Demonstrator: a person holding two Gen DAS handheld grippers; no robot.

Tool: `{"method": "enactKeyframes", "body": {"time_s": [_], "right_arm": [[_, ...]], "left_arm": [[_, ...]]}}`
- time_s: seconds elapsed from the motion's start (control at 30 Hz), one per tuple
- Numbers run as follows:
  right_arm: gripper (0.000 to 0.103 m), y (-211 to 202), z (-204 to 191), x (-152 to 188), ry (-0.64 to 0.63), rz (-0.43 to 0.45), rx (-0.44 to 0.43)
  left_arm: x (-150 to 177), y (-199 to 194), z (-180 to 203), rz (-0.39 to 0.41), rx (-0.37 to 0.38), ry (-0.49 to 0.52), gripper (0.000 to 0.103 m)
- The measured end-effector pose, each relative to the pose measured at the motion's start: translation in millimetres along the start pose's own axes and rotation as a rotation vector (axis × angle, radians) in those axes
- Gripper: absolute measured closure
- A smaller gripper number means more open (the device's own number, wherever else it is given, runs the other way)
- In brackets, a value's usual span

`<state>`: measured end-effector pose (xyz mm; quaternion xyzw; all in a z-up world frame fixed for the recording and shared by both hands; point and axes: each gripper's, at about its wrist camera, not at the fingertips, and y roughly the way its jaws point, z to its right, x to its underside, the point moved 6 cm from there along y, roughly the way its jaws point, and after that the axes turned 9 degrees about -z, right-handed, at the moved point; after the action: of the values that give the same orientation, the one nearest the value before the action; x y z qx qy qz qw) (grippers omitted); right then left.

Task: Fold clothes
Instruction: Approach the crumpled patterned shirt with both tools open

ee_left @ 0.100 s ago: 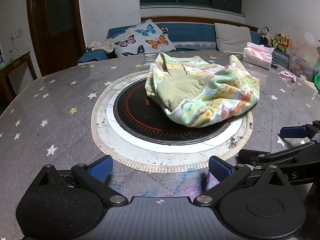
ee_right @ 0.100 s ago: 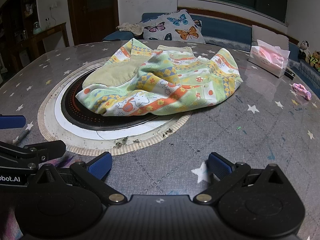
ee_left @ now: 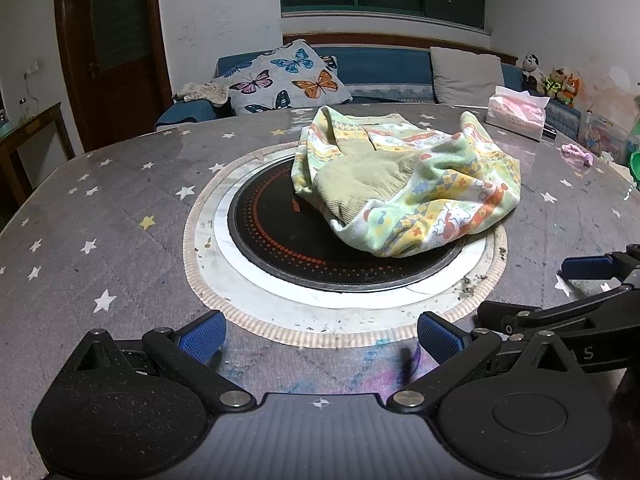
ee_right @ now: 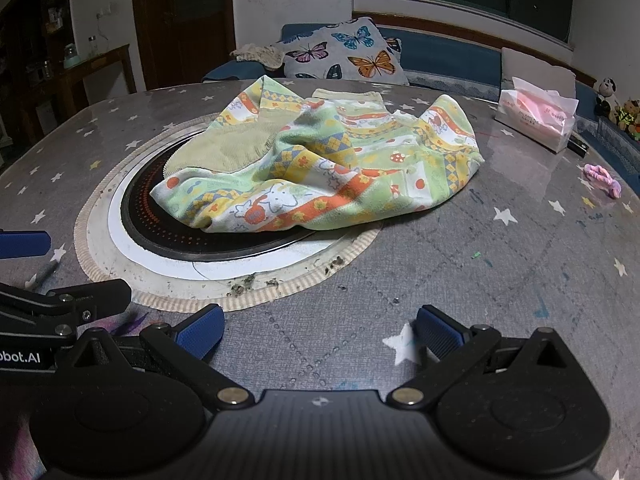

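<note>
Crumpled garment (ee_left: 408, 188) on the table

Pastel green, yellow and orange print, olive lining showing, it lies bunched and unfolded, partly over the black round hotplate (ee_left: 320, 248).

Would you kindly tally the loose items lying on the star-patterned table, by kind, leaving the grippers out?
Crumpled patterned garment: 1
Pink tissue pack: 1
Pink scrunchie: 1
Total: 3
</note>
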<state>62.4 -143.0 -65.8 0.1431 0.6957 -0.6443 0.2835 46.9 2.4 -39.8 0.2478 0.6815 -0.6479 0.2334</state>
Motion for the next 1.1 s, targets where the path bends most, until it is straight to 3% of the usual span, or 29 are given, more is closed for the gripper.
{"method": "enactKeyframes", "body": {"time_s": [1.1], "right_arm": [[0.000, -3.7, 8.1, -7.8, 0.032, -0.008, 0.012]], "left_arm": [[-14.0, 6.0, 0.4, -0.011, 0.040, 0.002, 0.000]]}}
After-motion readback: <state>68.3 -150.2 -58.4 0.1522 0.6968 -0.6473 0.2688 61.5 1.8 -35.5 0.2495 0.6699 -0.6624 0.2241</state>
